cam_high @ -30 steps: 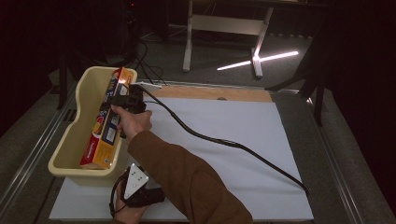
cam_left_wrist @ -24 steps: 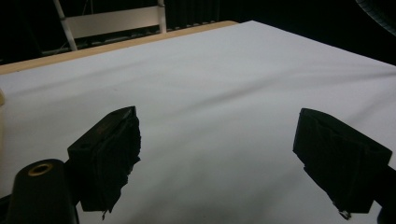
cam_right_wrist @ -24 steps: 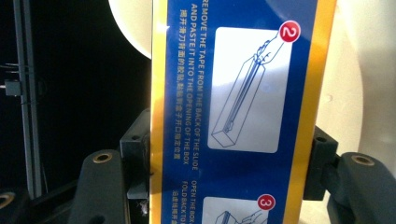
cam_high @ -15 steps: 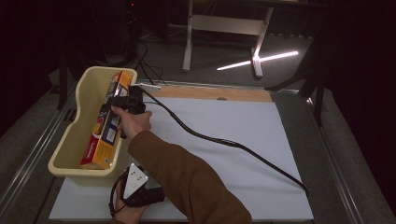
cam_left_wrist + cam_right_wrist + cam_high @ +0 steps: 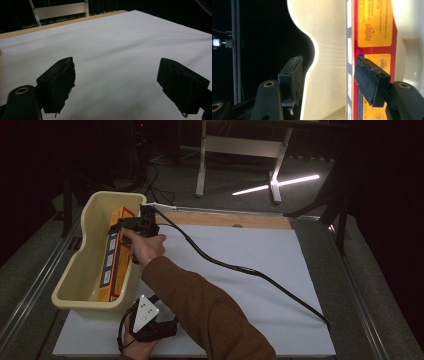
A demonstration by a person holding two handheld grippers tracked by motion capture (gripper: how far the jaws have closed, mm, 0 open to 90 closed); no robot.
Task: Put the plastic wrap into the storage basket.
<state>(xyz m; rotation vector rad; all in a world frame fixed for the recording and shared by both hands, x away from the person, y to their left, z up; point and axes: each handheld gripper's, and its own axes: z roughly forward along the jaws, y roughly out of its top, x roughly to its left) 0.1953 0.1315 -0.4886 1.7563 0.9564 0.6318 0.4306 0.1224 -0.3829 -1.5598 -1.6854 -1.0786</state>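
The fingers (image 5: 372,81) have apparently let the box (image 5: 114,255) drop flat.

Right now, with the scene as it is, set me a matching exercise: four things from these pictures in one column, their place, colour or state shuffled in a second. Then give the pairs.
Things:
1. box
2. tub
3. left gripper
4. wooden strip

Descriptions:
A. jaws open above the bare white sheet
B. cream-coloured, at the table's left side
C. runs along the white sheet's far edge
D. yellow and red, on edge inside the tub

Pairs: 1-D, 2-B, 3-A, 4-C.
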